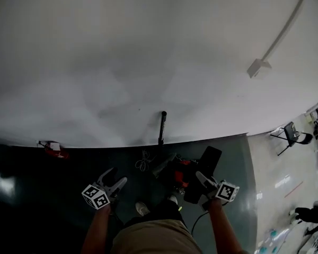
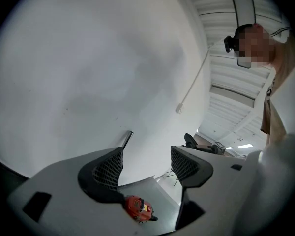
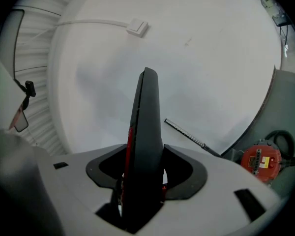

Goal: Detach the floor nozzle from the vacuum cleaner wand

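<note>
We see the right gripper point(image 3: 145, 154) closed on the floor nozzle point(image 3: 146, 107), a flat dark piece with a red stripe. It stands edge-on between the jaws and points to 12 o'clock in the right gripper view. In the head view the nozzle is at about 5 o'clock, held over the dark floor point(image 1: 53, 205), with the red and black vacuum body point(image 1: 176, 178) just at its 9 o'clock side. The nozzle is apart from the wand point(image 1: 161, 127), which leans on the white wall point(image 1: 148, 52) at 12 o'clock from the person's feet. The left gripper point(image 1: 119, 174) is at 7 o'clock; its jaws stand apart and nothing is between them. A small red device point(image 1: 54, 149) lies on the floor at 9 o'clock, near the foot of the wall.
</note>
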### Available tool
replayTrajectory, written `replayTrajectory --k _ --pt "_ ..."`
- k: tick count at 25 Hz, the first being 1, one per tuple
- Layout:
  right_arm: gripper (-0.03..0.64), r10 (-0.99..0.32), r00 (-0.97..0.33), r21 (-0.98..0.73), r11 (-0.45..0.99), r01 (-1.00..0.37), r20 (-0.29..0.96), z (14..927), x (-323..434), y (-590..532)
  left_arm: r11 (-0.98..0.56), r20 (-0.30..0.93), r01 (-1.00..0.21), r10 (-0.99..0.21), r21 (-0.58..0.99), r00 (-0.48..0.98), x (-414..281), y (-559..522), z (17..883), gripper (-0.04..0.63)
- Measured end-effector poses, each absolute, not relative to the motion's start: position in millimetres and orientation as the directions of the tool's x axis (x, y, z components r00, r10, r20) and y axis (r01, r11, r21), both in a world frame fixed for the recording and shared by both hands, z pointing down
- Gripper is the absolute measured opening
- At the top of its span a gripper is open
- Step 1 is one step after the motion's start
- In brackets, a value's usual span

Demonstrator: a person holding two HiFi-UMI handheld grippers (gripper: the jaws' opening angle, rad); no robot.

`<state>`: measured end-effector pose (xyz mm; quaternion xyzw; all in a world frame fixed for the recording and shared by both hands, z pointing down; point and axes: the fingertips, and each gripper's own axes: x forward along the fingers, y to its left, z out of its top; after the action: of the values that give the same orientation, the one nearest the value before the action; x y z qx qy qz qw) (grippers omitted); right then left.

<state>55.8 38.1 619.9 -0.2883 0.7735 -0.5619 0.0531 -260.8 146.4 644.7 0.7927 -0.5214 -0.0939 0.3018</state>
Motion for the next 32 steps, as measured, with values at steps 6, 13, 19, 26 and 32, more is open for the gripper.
replayTrajectory --k 6,13,19,26,32 --pt "0.225 -0.390 -0.875 -0.863 0.291 -0.413 0.287 620.5 62.2 39.5 -0.174 0.192 -0.783 -0.917 0.597 0.350 -253.1 152.2 643.2 0.307" --pt "0.225 -0.355 -0.872 -0.868 0.240 -0.434 0.338 641.6 89.2 53.1 -0.174 0.221 -0.800 -0.908 0.574 0.356 -226.3 138.3 642.3 0.307" --pt "0.225 -0.346 -0.846 -0.848 0.204 -0.489 0.405 662.5 127.3 57.5 -0.172 0.234 -0.804 -0.904 0.569 0.359 -215.4 129.2 645.0 0.307" --pt "0.225 -0.363 -0.830 -0.843 0.179 -0.507 0.423 667.6 158.4 51.8 -0.174 0.262 -0.812 -0.891 0.557 0.370 -194.8 117.7 653.9 0.307" --pt "0.225 -0.358 -0.840 -0.844 0.204 -0.497 0.408 661.5 155.1 44.1 -0.209 0.252 -0.827 -0.888 0.522 0.384 -178.7 110.7 646.3 0.307"
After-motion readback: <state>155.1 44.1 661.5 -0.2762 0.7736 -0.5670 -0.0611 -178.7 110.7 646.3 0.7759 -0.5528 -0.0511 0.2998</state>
